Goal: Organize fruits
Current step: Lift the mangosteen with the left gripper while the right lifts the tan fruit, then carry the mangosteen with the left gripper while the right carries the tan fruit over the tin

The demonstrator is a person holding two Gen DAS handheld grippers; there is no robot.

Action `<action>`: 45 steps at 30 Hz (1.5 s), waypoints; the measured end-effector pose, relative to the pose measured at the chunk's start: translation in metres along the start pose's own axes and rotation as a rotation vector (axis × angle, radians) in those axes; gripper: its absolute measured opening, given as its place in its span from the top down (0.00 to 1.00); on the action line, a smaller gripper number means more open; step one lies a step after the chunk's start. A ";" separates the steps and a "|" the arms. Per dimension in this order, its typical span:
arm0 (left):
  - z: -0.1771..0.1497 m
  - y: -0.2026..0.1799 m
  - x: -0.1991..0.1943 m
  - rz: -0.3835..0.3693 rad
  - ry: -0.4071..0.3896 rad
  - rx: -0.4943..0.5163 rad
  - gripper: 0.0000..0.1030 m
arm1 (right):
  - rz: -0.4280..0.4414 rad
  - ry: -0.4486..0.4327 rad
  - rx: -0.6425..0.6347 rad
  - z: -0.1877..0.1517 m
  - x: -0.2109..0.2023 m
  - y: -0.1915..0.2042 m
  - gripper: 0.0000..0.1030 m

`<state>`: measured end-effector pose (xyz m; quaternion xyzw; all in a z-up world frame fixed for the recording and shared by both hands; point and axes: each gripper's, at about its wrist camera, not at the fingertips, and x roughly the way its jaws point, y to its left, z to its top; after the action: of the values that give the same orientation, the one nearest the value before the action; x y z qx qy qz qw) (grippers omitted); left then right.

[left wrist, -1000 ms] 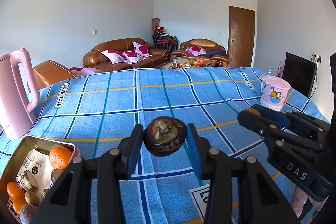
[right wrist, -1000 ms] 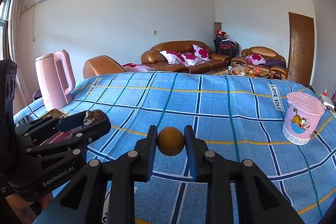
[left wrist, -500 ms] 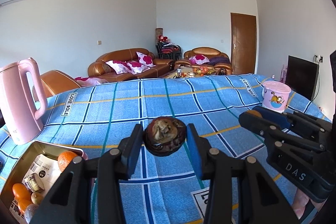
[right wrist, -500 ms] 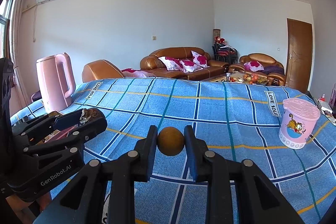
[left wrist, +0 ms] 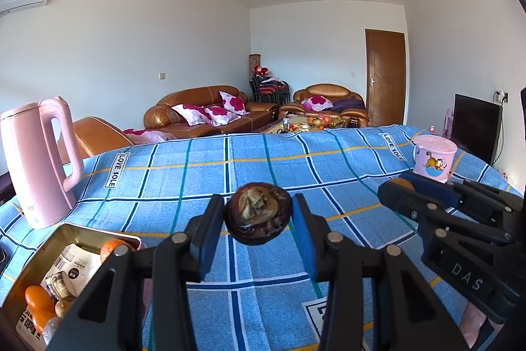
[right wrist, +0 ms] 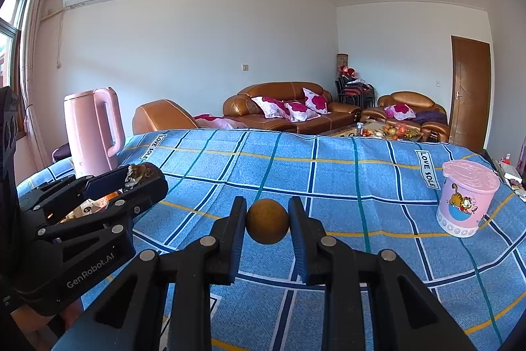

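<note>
My left gripper [left wrist: 258, 214] is shut on a dark brown wrinkled fruit [left wrist: 258, 213] and holds it above the blue checked tablecloth. My right gripper [right wrist: 267, 221] is shut on a small round tan-brown fruit [right wrist: 267, 221], also above the cloth. In the left wrist view the right gripper [left wrist: 399, 186] shows at the right. In the right wrist view the left gripper [right wrist: 141, 175] shows at the left with its fruit. A metal tin [left wrist: 70, 227] at the lower left holds oranges [left wrist: 110, 249] and other fruits.
A tall pink kettle [left wrist: 39, 160] stands at the table's left side, behind the tin. A pink lidded cup with a cartoon cat [right wrist: 465, 198] stands at the right. The blue cloth [left wrist: 263, 160] covers the table. Sofas and a door lie beyond.
Both grippers have risen and tilted up a little, each still holding its fruit. The tin and kettle sit lower and farther right in the left wrist view.
</note>
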<state>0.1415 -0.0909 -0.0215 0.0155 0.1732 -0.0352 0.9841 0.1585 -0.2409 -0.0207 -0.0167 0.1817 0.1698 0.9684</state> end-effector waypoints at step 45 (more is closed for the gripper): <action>-0.026 0.083 -0.095 0.092 -0.007 -0.061 0.58 | 0.249 -0.004 -0.078 -0.002 -0.028 0.117 0.73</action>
<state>0.0502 -0.0014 -0.0121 -0.0066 0.1701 0.0153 0.9853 0.0937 -0.1405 -0.0094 -0.0313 0.1737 0.2955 0.9389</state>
